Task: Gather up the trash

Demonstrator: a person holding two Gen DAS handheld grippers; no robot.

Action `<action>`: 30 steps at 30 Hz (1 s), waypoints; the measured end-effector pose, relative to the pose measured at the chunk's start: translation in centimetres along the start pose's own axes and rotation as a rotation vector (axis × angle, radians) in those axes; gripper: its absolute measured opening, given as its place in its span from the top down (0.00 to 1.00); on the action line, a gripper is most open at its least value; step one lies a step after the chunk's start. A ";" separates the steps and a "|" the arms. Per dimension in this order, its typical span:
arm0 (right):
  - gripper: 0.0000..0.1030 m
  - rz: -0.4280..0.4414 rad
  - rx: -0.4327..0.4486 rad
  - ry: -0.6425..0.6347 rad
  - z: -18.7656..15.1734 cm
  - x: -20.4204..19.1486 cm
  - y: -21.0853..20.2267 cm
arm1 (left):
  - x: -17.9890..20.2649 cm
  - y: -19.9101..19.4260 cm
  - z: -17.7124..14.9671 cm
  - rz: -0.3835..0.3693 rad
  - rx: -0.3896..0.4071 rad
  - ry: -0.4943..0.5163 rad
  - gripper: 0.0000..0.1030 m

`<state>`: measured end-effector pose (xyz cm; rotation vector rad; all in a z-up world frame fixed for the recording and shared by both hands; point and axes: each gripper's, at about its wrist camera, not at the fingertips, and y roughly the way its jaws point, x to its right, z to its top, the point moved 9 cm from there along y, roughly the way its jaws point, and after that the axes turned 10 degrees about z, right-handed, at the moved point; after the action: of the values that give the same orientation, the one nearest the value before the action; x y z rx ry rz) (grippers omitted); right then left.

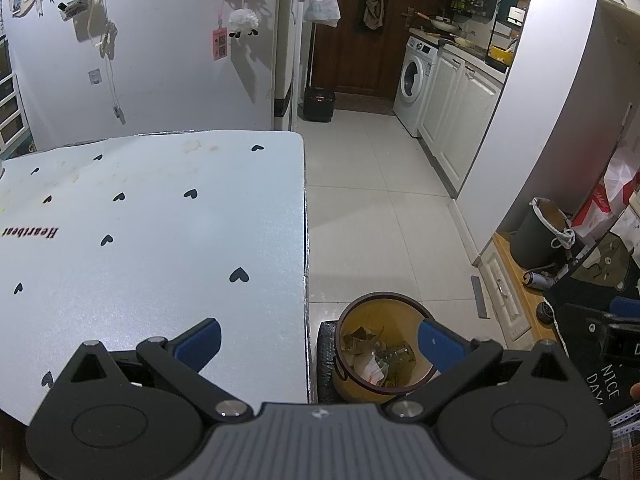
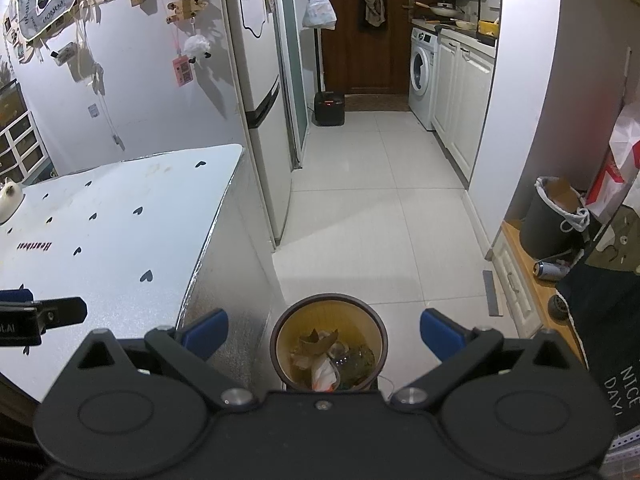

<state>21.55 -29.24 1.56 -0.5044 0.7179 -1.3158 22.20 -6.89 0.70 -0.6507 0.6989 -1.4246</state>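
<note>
A round yellow bin with a dark rim stands on the floor beside the table and holds crumpled wrappers and scraps. My left gripper is open and empty, one finger over the table, the other over the bin. My right gripper is open and empty, straight above the bin. The left gripper's tip shows at the left edge of the right wrist view. The right gripper shows at the right edge of the left wrist view.
The table has a white cloth with black hearts. A small white object sits at its far left. A fridge stands behind it. A dark bucket, a can and bags lie on the right.
</note>
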 end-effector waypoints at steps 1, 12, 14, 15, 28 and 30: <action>0.00 0.000 0.000 -0.001 0.0 0.0 0.0 | 0.0 0.0 0.0 0.000 0.000 0.000 0.00; 0.00 -0.001 0.001 -0.002 0.0 0.0 0.0 | -0.2 0.0 0.2 -0.003 0.005 0.005 0.00; 0.00 -0.002 0.001 -0.002 0.1 0.0 -0.1 | -0.2 0.0 0.3 -0.005 0.005 0.007 0.00; 0.00 -0.002 0.000 -0.002 0.1 0.1 -0.1 | -0.2 0.0 0.3 -0.005 0.005 0.007 0.00; 0.00 -0.002 0.002 -0.004 0.1 0.1 -0.1 | 0.0 0.0 0.5 -0.006 0.008 0.007 0.00; 0.00 -0.002 0.002 -0.004 0.2 0.1 -0.1 | 0.0 0.0 0.4 -0.005 0.007 0.007 0.00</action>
<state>21.61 -29.33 1.78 -0.5057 0.7128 -1.3174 22.54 -6.90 0.97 -0.6427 0.6982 -1.4345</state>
